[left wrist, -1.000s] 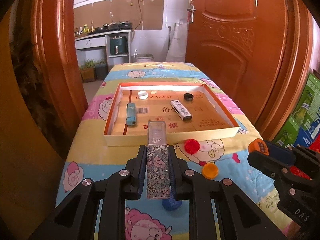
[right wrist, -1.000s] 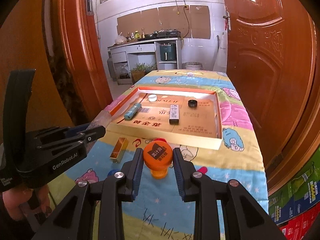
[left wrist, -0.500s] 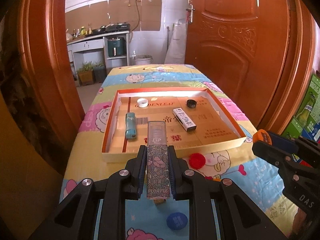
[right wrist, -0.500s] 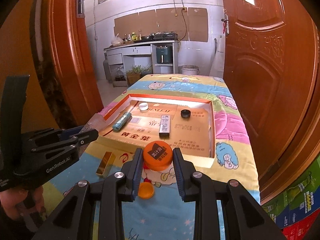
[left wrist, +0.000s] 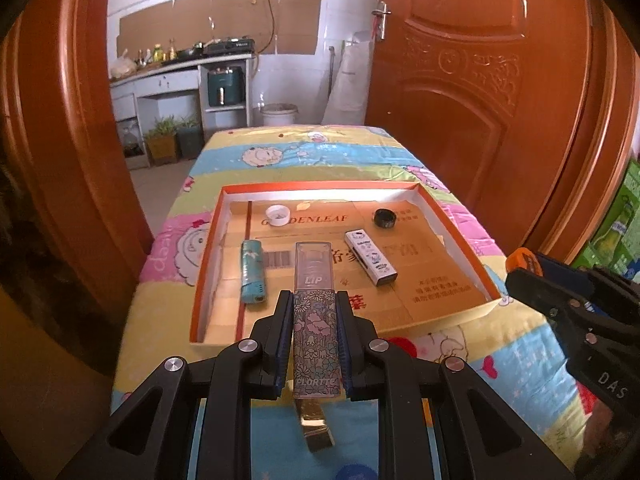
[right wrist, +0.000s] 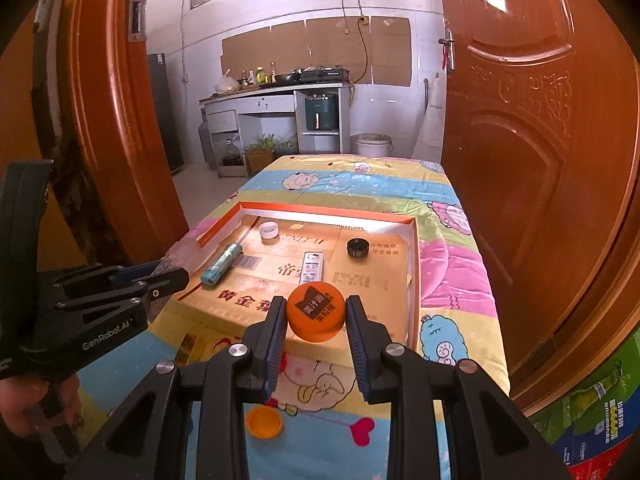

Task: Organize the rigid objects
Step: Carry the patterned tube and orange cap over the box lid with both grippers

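My left gripper is shut on a floral lip-gloss tube, held above the near edge of the shallow cardboard tray. My right gripper is shut on an orange bottle cap, held over the tray's near edge. In the tray lie a teal lighter, a white cap, a black cap and a white card reader. The left gripper also shows in the right wrist view, and the right gripper's tip shows in the left wrist view.
On the cartoon-print cloth near me lie a gold bar, a small orange cap, a red cap and a blue cap. Wooden doors flank the table on both sides. Drink cartons stand at the right.
Both grippers have moved forward and higher toward the tray, carrying the lip-gloss tube and the orange cap. The loose caps have slid toward the bottom of the views.
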`<action>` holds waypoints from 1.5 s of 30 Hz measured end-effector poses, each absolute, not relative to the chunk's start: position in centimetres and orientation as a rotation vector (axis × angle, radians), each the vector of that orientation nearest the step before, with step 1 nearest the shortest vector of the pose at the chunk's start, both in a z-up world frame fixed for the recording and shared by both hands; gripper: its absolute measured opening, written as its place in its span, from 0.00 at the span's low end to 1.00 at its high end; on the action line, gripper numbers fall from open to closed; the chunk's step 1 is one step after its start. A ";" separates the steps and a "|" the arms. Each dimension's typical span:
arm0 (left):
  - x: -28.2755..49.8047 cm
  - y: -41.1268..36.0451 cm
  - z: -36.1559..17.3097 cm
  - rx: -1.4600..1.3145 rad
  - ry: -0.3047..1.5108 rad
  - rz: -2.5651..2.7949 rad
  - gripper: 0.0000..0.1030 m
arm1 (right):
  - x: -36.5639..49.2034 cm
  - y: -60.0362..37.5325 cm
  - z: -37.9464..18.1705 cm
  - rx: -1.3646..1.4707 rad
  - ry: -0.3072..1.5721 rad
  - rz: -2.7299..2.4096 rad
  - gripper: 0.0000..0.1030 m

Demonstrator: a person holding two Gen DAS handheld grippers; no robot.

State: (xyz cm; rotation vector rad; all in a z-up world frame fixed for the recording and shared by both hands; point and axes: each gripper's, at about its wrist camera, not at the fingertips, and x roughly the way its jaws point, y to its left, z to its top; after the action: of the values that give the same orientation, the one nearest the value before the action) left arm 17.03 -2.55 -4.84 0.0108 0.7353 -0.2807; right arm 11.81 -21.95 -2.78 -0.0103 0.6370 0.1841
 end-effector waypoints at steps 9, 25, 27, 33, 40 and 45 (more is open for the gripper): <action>19.9 -3.2 -5.5 -0.014 0.783 -0.310 0.20 | 14.5 -22.8 -3.0 0.019 0.651 0.180 0.29; 25.1 -4.2 -6.4 -0.037 0.833 -0.290 0.20 | 20.7 -24.1 -4.4 0.083 0.731 0.185 0.29; 25.6 -4.4 -6.7 -0.032 0.840 -0.289 0.20 | 21.6 -24.1 -4.7 0.087 0.743 0.176 0.29; 27.2 -4.9 -7.6 -0.030 0.872 -0.288 0.20 | 24.0 -24.2 -6.1 0.094 0.783 0.157 0.29; 28.5 -5.5 -8.8 -0.034 0.907 -0.293 0.20 | 25.9 -24.4 -7.6 0.095 0.827 0.133 0.29; 29.3 -5.7 -9.9 -0.037 0.936 -0.293 0.20 | 26.8 -24.5 -8.7 0.095 0.853 0.118 0.29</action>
State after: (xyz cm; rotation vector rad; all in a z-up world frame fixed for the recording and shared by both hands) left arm 29.29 -5.74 -9.93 -0.0373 0.9363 -0.2925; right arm 26.80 -24.47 -8.74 0.0952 0.8533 0.1183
